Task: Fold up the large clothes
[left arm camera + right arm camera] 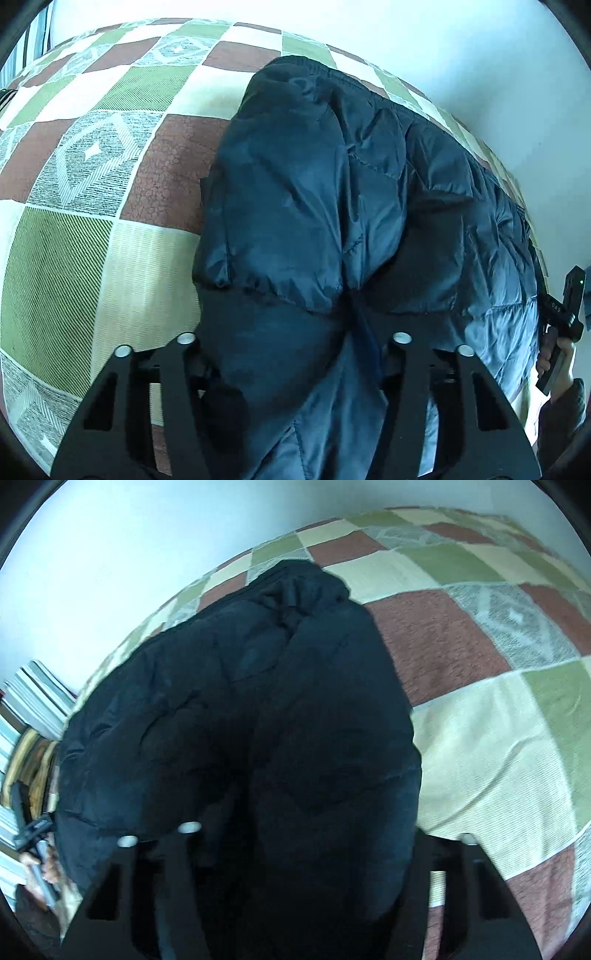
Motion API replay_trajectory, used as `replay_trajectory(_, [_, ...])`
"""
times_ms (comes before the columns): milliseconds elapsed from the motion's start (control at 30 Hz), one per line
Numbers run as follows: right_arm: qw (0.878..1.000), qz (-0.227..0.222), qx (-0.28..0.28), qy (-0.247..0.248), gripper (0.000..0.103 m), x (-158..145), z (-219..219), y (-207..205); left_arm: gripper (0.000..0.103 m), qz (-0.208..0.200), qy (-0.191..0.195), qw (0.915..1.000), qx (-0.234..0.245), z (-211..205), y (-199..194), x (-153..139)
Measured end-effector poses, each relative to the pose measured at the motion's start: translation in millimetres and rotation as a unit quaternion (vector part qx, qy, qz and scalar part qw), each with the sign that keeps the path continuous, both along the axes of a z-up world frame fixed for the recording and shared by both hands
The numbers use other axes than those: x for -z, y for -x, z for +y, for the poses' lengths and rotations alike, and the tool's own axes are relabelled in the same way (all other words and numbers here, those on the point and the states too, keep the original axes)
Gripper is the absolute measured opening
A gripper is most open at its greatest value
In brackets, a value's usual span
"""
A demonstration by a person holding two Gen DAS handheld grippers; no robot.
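Dark blue quilted puffer jacket (314, 192) on checked bedspread (92, 221) | L gripper (291, 339) jaws half-shut, clamping jacket | R gripper (295, 830) same

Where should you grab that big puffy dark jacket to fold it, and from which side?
Grab the near edge of the jacket, the end closest to the grippers, one corner each, coming in from above. It lies lengthwise on the checked blanket, so lifting that edge could fold it over towards the far end. Puffy fabric bunches easily between fingers, as it does in the left gripper.
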State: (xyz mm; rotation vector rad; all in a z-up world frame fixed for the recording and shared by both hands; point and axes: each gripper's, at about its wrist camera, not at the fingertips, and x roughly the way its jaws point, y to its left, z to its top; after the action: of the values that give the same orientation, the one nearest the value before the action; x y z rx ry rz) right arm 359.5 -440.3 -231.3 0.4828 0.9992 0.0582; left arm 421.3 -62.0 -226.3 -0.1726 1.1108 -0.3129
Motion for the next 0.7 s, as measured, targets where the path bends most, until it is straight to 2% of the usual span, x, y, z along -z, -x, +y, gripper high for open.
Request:
replay_trajectory(67, [1.000, -0.004, -0.001, -0.009, 0.035, -2.8, 0.7, 2.0, 0.035, -0.001, 0.025, 0.9997, -0.001, 4.6, 2.5, -2.5])
replay_trajectory(100, [1.000, -0.007, -0.001, -0.010, 0.032, -4.5, 1.2, 3.2, 0.027, -0.003, 0.038, 0.9993, -0.002, 7.8, 4.9, -5.2])
replay_trajectory(167, [1.000, -0.014, -0.002, -0.011, 0.025, -9.3, 4.6, 6.9, 0.021, -0.007, 0.057, 0.9983, -0.008, 13.2, 9.6, -13.3])
replay_trajectory(200, [1.000, -0.016, -0.003, -0.011, 0.024, -11.5, 7.5, 9.5, 0.019, -0.013, 0.053, 0.9985, -0.006, 12.9, 12.7, -16.8])
replay_trajectory(333, [1.000, -0.025, -0.005, -0.016, 0.021, -16.8, 17.1, 19.6, 0.016, -0.034, 0.024, 0.9991, 0.002, 12.8, 20.4, -29.7])
replay_trajectory(533, [0.998, -0.030, -0.027, -0.038, 0.019, -24.8, 34.1, 43.4, 0.014, -0.049, 0.025, 0.9985, -0.003, 34.8, 45.6, -58.7])
replay_trajectory(700, [0.997, -0.027, -0.047, -0.064, 0.019, -29.6, 49.9, 75.9, 0.014, -0.050, 0.026, 0.9983, -0.013, 65.4, 90.0, -73.4])
